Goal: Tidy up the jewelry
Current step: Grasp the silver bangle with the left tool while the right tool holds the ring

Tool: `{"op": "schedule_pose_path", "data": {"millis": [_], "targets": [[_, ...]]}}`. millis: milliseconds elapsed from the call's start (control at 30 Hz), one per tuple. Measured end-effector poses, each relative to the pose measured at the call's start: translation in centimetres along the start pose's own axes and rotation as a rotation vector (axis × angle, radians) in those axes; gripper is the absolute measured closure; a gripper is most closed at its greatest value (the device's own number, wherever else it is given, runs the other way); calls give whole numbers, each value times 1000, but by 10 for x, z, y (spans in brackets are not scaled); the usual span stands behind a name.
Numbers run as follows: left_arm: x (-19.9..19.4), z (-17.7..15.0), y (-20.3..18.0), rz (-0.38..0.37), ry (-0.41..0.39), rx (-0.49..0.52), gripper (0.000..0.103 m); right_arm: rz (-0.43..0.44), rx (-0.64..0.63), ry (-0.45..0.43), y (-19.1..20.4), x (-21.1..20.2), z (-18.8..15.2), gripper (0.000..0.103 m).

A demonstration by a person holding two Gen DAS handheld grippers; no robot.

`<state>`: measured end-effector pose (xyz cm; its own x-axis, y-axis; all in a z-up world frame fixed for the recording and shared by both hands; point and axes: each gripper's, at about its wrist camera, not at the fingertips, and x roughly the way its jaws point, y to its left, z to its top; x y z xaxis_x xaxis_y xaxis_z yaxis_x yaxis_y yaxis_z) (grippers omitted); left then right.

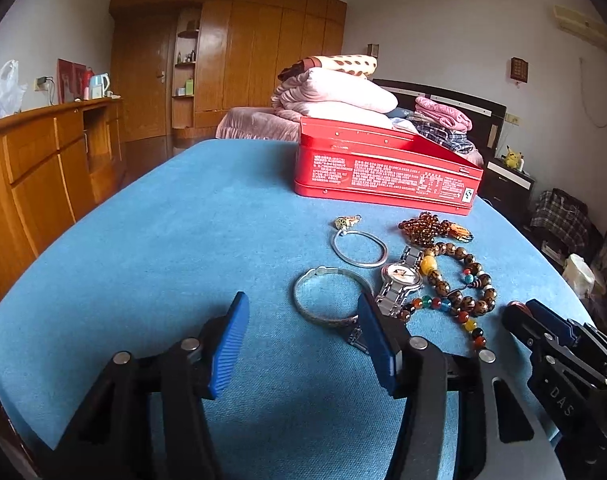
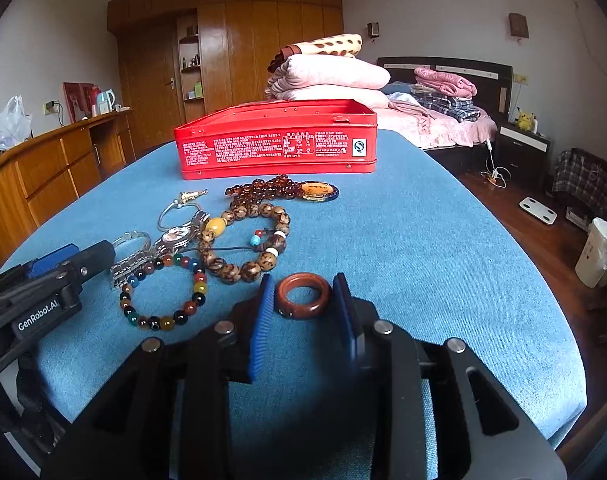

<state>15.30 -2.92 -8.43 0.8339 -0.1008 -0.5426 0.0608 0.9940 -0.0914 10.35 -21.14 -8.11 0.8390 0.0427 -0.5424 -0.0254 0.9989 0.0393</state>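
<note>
Wooden ring (image 2: 303, 295): smooth reddish-brown hoop, flat on the blue cloth (image 2: 423, 240) between the right gripper (image 2: 304, 316) pads.
Right gripper: ribbed blue pads close beside the ring; contact unclear.
Left gripper (image 1: 303, 340): fingers spread, nothing between them.
Red tin (image 2: 277, 140): open, metal, behind the jewelry.

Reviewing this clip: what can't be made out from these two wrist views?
- Inside of the red tin: both views look from low down; its walls hide the contents.
- Tin's print: too small to read.
- Wooden ring: sits between the right tongs; contact with the pads is unclear.
- Watch strap end: left view, behind the left tongs pad.
- Watch dial: too small.
</note>
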Motion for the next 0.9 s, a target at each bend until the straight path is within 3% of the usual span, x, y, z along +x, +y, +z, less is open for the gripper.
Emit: {"op": "schedule_pose_path", "data": {"millis": [500, 667, 900], "targets": [[14, 3, -16, -29, 41, -19, 48, 20, 5, 3, -3, 0, 1, 74], [17, 5, -14, -31, 53, -20, 57, 20, 6, 4, -4, 0, 1, 74], [15, 5, -11, -48, 50, -12, 58, 21, 7, 3, -4, 0, 1, 74]]}}
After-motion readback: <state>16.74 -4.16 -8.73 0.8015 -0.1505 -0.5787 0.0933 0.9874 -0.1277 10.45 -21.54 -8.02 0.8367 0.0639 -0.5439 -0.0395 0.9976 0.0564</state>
